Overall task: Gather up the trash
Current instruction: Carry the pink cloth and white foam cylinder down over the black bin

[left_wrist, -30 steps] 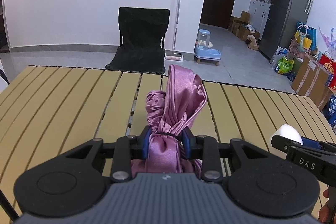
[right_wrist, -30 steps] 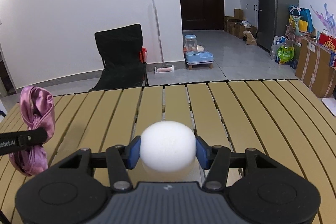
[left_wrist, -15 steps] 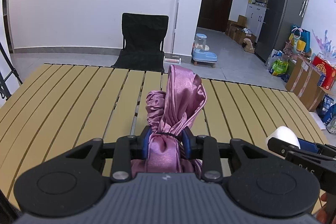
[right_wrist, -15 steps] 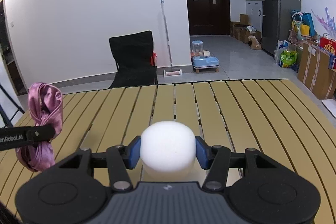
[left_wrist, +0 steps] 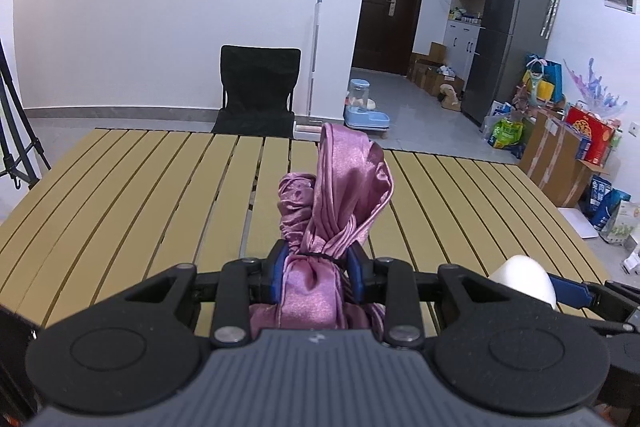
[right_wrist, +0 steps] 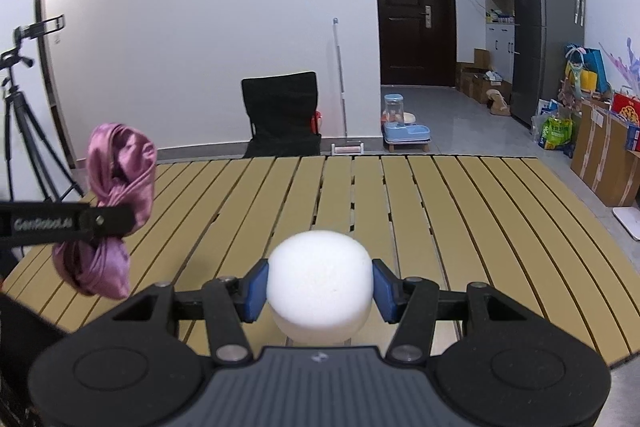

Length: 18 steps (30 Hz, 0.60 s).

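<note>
My left gripper [left_wrist: 319, 273] is shut on a knotted pink satin cloth [left_wrist: 334, 195] and holds it above the yellow slatted table [left_wrist: 160, 187]. The cloth also shows at the left of the right wrist view [right_wrist: 112, 211], hanging from the left gripper's finger [right_wrist: 68, 223]. My right gripper [right_wrist: 320, 289] is shut on a white foam ball [right_wrist: 320, 291] and holds it above the table [right_wrist: 460, 207]. The ball also shows at the lower right of the left wrist view [left_wrist: 524, 277].
Beyond the table's far edge stand a black folding chair [left_wrist: 258, 91], a mop against the wall [left_wrist: 314, 59] and a blue pet feeder [left_wrist: 364, 107]. A tripod [right_wrist: 20, 115] stands at the left. A fridge [left_wrist: 508, 35], boxes and bags line the right.
Both grippers have risen and drawn back with their loads still held. More of the table and the room now shows in both views.
</note>
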Each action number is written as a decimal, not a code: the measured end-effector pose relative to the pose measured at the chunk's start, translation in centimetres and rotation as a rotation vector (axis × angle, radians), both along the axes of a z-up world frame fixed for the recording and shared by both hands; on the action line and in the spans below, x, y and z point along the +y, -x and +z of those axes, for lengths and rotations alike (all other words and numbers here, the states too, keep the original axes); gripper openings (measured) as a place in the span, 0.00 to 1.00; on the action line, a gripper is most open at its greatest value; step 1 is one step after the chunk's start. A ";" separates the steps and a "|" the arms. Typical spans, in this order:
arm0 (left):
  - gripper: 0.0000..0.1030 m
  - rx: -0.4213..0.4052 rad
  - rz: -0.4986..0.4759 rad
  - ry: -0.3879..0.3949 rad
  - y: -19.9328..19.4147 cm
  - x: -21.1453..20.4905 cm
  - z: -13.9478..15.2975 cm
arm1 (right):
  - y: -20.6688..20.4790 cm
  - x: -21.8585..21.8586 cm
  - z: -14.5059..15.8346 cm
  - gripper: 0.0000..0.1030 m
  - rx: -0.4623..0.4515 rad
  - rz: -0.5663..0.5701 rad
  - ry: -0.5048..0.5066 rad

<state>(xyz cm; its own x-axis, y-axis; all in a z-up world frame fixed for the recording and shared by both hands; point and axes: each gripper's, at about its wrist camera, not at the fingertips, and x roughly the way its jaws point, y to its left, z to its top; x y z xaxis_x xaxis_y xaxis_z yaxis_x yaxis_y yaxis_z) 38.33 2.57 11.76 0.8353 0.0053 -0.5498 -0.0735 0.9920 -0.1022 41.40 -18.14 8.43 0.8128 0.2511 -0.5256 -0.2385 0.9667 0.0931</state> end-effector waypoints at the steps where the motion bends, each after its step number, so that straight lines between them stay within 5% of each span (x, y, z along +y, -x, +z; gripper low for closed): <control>1: 0.30 -0.001 -0.003 0.001 0.7 -0.1 -0.1 | 0.8 0.0 -0.1 0.51 -0.002 0.006 0.004; 18: 0.30 0.042 -0.080 0.013 9.9 -1.3 -4.8 | 12.1 -1.0 -3.8 0.51 0.006 0.075 -0.009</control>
<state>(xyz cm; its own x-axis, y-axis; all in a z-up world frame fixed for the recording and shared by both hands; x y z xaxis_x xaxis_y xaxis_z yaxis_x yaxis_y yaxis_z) 28.38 1.26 6.97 0.8088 -0.0677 -0.5842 0.0013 0.9935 -0.1135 29.31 -19.15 4.64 0.7887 0.3156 -0.5275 -0.3094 0.9453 0.1030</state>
